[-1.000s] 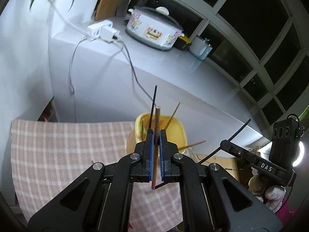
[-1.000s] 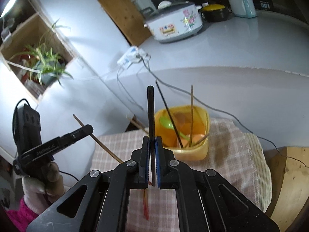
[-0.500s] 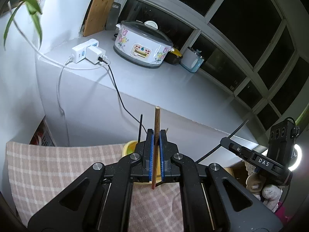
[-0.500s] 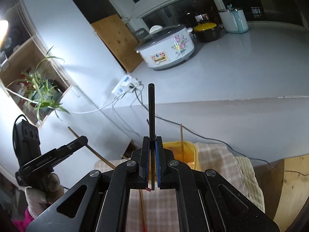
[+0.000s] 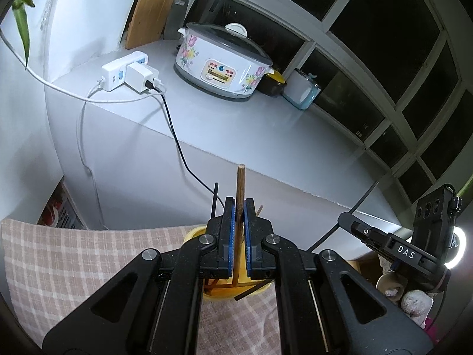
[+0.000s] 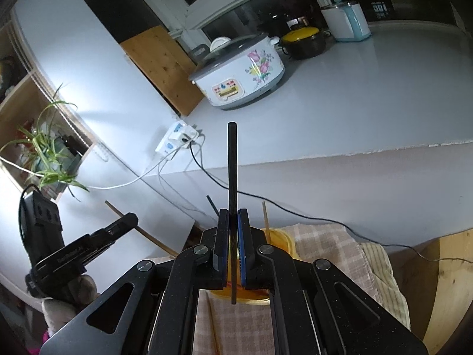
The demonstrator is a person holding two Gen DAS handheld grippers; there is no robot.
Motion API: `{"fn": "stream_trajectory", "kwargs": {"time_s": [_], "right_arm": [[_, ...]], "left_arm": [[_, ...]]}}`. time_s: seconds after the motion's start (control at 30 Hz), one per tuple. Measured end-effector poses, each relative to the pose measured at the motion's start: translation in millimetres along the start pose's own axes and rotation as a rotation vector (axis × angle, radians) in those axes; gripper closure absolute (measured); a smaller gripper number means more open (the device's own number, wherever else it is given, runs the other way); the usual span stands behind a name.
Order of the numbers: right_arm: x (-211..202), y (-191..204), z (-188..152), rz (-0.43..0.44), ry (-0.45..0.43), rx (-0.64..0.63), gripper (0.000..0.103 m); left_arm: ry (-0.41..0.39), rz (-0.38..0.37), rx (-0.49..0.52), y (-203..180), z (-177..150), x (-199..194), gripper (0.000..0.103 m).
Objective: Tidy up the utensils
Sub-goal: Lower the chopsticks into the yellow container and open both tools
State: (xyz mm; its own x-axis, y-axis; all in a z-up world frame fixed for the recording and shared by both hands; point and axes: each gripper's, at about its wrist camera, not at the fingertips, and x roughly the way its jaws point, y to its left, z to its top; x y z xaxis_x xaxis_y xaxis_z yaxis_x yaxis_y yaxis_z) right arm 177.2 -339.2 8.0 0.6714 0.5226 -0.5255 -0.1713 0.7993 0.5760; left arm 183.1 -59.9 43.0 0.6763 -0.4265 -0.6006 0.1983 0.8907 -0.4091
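Note:
My left gripper [image 5: 239, 207] is shut on a brown wooden chopstick [image 5: 240, 183] that stands upright between the pads. Behind it sits a yellow tub [image 5: 193, 235] holding several chopsticks, mostly hidden by the gripper. My right gripper [image 6: 233, 217] is shut on a black chopstick [image 6: 232, 162], also upright, above the same yellow tub [image 6: 282, 238]. Each gripper shows in the other's view: the right one [image 5: 343, 220] with its black chopstick at the right, the left one [image 6: 131, 219] with its brown chopstick at the left.
The tub stands on a checked cloth [image 5: 74, 254] over a small table. Another chopstick [image 6: 214, 328] lies on the cloth. Behind is a grey counter [image 5: 236, 121] with a flowered cooker [image 5: 221, 62], a power strip [image 5: 124, 72] and cables. A wooden edge [image 6: 455, 281] is at the right.
Both wrist views have tilted upward and moved closer to the tub, so it has sunk behind the grippers and more counter shows. Both grippers stay shut on their chopsticks.

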Motion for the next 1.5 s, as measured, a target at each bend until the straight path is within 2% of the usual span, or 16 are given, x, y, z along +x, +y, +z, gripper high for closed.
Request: {"fn": "stream_trajectory", "kwargs": {"time_s": [0.33,0.57,1.27,1.5], "right_arm": [[5,-15,14,-0.020,-0.039,0.053,0.099],[31,-14,4,-0.078,0.010,0.003,0.099],[66,-23,-45,-0.095,0.205,-0.009,0.099],[72,-18,-52,-0.107,0.237,-0.041,0.098]], "left_arm": [[0.012,0.020,-0.007,3,4,14,0.099],[0.042,0.035,-0.016,8,-6,29,0.099],[0.134,0.057,0.019,5,-50,37,0.099],[0.154,0.070,0.029,6,-60,39,0.099]]}}
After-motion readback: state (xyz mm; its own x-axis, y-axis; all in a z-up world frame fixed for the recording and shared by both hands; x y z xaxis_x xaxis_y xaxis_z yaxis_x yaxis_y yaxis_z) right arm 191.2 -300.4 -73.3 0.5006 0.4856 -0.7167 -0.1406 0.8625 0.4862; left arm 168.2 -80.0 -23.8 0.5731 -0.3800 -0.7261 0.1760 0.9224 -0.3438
